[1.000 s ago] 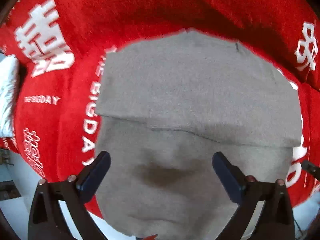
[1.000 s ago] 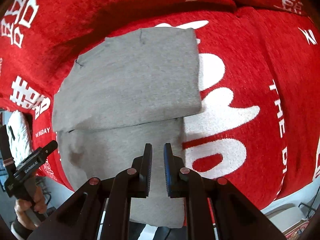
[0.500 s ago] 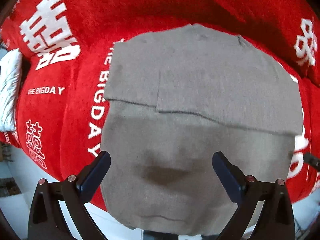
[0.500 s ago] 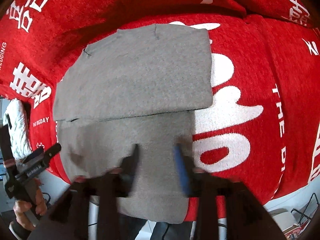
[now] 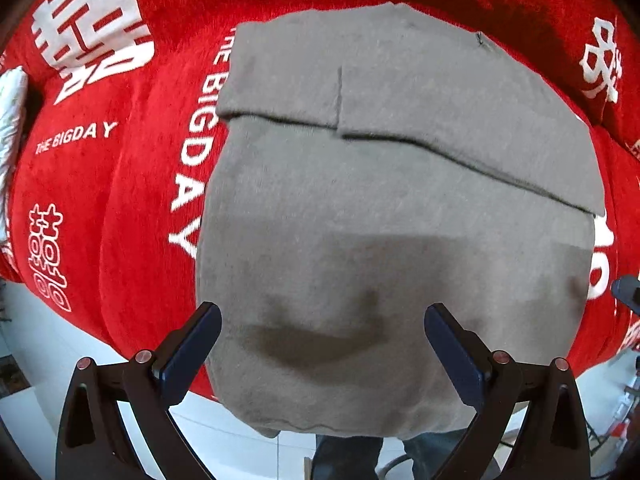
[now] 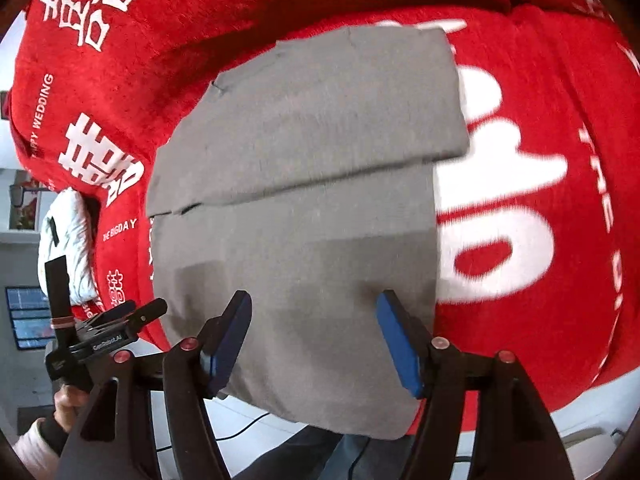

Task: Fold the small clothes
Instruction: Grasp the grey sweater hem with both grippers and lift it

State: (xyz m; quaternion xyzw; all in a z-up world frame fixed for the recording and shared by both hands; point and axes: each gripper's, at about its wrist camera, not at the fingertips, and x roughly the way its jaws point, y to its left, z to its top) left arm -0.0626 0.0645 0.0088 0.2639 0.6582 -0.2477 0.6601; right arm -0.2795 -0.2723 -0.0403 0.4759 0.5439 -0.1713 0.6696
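the grey garment (image 5: 392, 208) lies half folded on the red blanket (image 5: 120, 184), its near hem hanging toward both wide, empty grippers, left gripper (image 5: 322, 344) at the left part, right gripper (image 6: 314, 332) by the right corner.

Bright daylight, soft shadows, fisheye-warped edges, slight blur

Two black handheld grippers with dark blue finger pads.

The left gripper (image 5: 322, 342) and the right gripper (image 6: 314, 334) have black angular frames studded with small reddish round screws. Seen from the right wrist, the left gripper's body carries white lettering, and the bare-skinned hand (image 6: 66, 400) on it emerges from a light sleeve cuff.
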